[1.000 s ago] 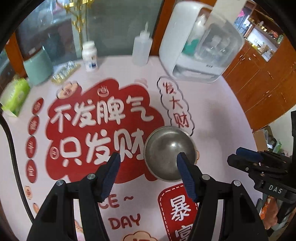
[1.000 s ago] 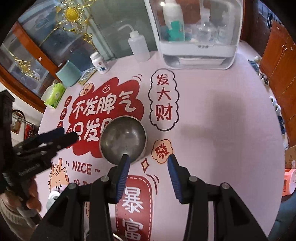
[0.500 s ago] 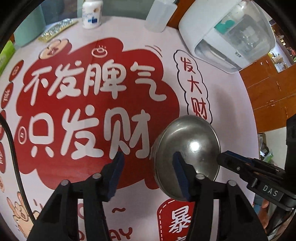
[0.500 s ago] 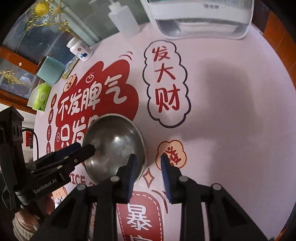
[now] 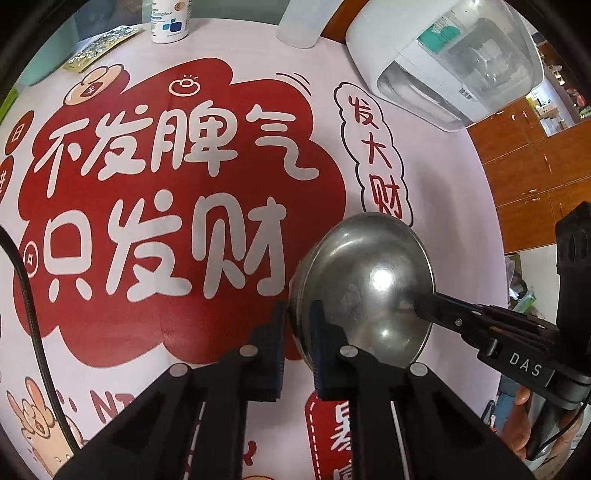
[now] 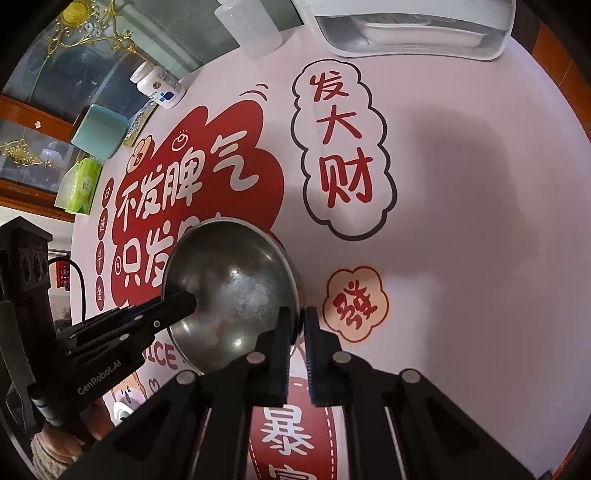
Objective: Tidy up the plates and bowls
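A steel bowl (image 5: 365,284) sits on the pink and red printed table mat (image 5: 177,206). My left gripper (image 5: 298,332) is shut on the bowl's left rim, one finger inside and one outside. My right gripper (image 6: 296,330) is shut on the opposite rim of the same bowl (image 6: 229,288). Each gripper shows in the other's view: the right one (image 5: 480,325) at the bowl's right side, the left one (image 6: 147,325) at its left side. No plates are in view.
A white dish-dryer cabinet (image 5: 443,62) stands at the back right. A squeeze bottle (image 6: 251,26), a pill bottle (image 6: 159,86), a teal cup (image 6: 98,131) and a green tissue pack (image 6: 79,186) stand along the back left edge.
Both grippers have dropped closer to the bowl and closed their jaws on opposite sides of its rim. The bowl looks slightly tilted now.
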`<act>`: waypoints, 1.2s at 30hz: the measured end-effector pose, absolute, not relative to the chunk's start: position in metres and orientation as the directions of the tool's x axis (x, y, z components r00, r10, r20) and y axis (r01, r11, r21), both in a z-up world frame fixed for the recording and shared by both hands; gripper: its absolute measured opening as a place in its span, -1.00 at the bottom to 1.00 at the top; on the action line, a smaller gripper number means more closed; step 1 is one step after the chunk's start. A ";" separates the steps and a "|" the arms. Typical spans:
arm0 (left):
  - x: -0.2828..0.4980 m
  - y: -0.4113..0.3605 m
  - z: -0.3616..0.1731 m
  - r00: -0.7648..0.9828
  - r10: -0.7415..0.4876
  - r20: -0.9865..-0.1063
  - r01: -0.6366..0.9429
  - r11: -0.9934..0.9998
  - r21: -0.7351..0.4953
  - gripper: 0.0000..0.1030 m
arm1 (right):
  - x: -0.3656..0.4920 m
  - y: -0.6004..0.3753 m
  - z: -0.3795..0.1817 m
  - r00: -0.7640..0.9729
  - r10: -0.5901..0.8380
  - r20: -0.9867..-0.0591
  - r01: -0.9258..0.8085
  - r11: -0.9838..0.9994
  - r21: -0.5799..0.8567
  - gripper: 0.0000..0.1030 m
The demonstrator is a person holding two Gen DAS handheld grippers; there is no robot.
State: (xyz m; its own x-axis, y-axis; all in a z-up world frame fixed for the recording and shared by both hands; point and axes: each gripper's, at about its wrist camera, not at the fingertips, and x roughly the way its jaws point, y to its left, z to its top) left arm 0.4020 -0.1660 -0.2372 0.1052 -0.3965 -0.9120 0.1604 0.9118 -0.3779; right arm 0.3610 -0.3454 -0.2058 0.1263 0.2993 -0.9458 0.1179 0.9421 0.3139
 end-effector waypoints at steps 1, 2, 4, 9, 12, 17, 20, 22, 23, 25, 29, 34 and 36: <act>0.401 -0.165 -0.235 0.106 -0.399 -0.911 0.157 0.911 -0.381 -0.81 | 0.360 -0.345 -0.204 0.127 0.302 -0.945 0.117 0.941 0.317 -0.87; 0.399 -0.162 -0.233 0.106 -0.402 -0.910 0.154 0.910 -0.384 -0.81 | 0.358 -0.345 -0.202 0.129 0.303 -0.944 0.115 0.941 0.317 -0.87; 0.395 -0.160 -0.227 0.110 -0.405 -0.908 0.155 0.909 -0.387 -0.81 | 0.355 -0.343 -0.195 0.132 0.299 -0.945 0.110 0.943 0.314 -0.87; 0.377 -0.157 -0.201 0.134 -0.402 -0.906 0.181 0.909 -0.376 -0.81 | 0.341 -0.341 -0.175 0.149 0.305 -0.941 0.096 0.942 0.320 -0.87; 0.362 -0.153 -0.181 0.149 -0.401 -0.904 0.194 0.908 -0.371 -0.81 | 0.330 -0.342 -0.160 0.162 0.322 -0.933 0.089 0.936 0.339 -0.87; 0.330 -0.146 -0.147 0.186 -0.387 -0.903 0.208 0.914 -0.349 -0.81 | 0.303 -0.337 -0.130 0.197 0.348 -0.916 0.056 0.929 0.365 -0.87; 0.308 -0.142 -0.130 0.205 -0.376 -0.904 0.211 0.919 -0.334 -0.81 | 0.284 -0.332 -0.112 0.215 0.356 -0.910 0.031 0.928 0.370 -0.87; 0.293 -0.140 -0.123 0.213 -0.371 -0.904 0.210 0.921 -0.328 -0.81 | 0.269 -0.329 -0.102 0.221 0.364 -0.905 0.013 0.927 0.376 -0.87; 0.283 -0.138 -0.117 0.219 -0.370 -0.903 0.213 0.921 -0.326 -0.81 | 0.262 -0.327 -0.097 0.224 0.364 -0.904 0.003 0.928 0.374 -0.87; 0.269 -0.136 -0.111 0.227 -0.370 -0.901 0.212 0.921 -0.326 -0.81 | 0.249 -0.324 -0.090 0.231 0.367 -0.901 -0.012 0.927 0.375 -0.87; 0.239 -0.131 -0.100 0.244 -0.375 -0.894 0.213 0.921 -0.327 -0.81 | 0.221 -0.322 -0.082 0.233 0.379 -0.896 -0.028 0.923 0.384 -0.87; 0.203 -0.127 -0.089 0.258 -0.372 -0.891 0.220 0.921 -0.321 -0.81 | 0.187 -0.319 -0.079 0.230 0.385 -0.894 -0.055 0.922 0.383 -0.87; 0.189 -0.126 -0.085 0.270 -0.368 -0.890 0.226 0.923 -0.312 -0.81 | 0.175 -0.319 -0.078 0.230 0.390 -0.892 -0.066 0.920 0.386 -0.86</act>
